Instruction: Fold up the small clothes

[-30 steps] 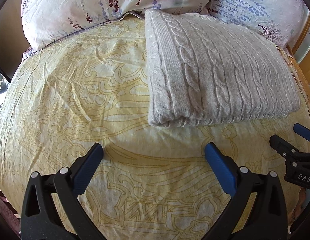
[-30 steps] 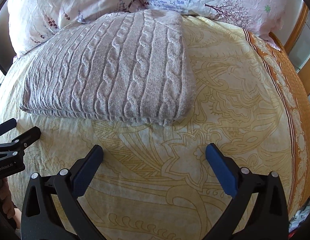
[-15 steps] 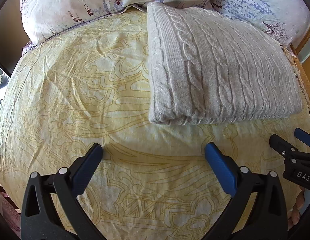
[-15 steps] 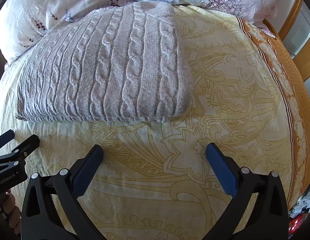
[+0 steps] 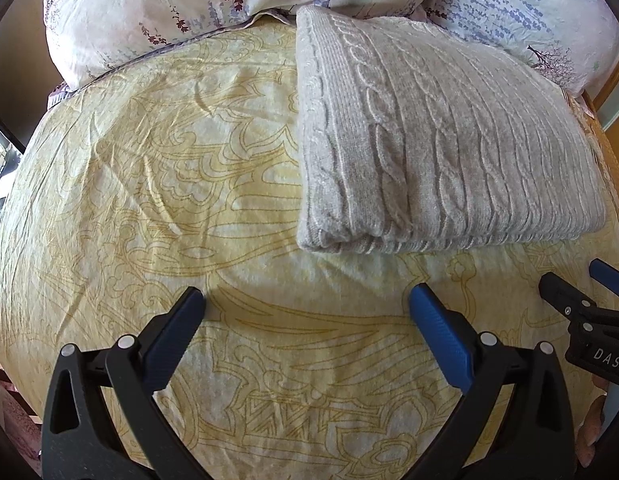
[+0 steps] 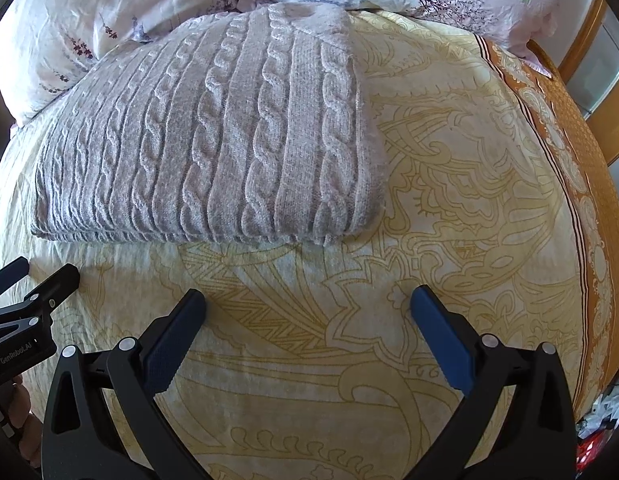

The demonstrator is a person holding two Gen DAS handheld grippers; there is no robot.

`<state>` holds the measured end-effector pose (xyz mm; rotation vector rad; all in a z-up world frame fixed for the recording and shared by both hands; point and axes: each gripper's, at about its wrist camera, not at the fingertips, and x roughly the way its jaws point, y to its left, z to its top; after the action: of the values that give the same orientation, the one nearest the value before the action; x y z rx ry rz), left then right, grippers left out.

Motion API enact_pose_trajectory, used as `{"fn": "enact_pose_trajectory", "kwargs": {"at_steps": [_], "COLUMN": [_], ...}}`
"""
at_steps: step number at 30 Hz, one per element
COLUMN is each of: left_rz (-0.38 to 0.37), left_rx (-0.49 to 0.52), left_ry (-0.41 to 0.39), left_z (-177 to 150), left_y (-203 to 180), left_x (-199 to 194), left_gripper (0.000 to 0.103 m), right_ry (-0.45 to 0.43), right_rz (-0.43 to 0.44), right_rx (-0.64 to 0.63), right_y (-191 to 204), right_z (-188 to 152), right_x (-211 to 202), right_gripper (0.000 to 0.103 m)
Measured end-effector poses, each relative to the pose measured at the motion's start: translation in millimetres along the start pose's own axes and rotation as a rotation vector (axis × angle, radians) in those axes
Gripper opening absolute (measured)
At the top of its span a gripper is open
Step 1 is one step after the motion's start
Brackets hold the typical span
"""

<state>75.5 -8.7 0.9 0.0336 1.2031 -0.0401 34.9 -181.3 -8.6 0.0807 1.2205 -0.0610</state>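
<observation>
The folded sweater [image 5: 441, 140] lay on the bed [image 5: 169, 184] ahead of both my grippers, its far end against the pillows [image 5: 229, 4]. It sat ahead-right of my left gripper [image 5: 305, 312] and ahead-left of my right gripper [image 6: 307, 312], neither clearly nearer. Its long axis ran across my view, folded edge toward me. Both pairs of fingers were spread and empty.

I see the folded sweater [image 5: 441, 140] lying on the bedspread [image 5: 169, 184], its far edge against the two pillows [image 6: 121, 12] at the far end, with my left gripper [image 5: 307, 306] and right gripper [image 6: 308, 307] side by side over the near bedspread.
</observation>
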Motion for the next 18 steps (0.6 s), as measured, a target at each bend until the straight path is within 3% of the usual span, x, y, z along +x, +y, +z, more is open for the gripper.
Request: {"fn": "enact_pose_trajectory", "kwargs": {"at_steps": [18], "left_rz": [-0.002], "left_rx": [0.006], "left_ry": [0.008], "left_z": [4.9], "left_y": [0.1], "left_x": [3.0], "left_gripper": [0.101], "right_ry": [-0.007], "right_rz": [0.002], "right_rx": [-0.003], "right_y": [-1.9], "right_z": [-0.2], "right_x": [-0.6], "right_gripper": [0.102]}}
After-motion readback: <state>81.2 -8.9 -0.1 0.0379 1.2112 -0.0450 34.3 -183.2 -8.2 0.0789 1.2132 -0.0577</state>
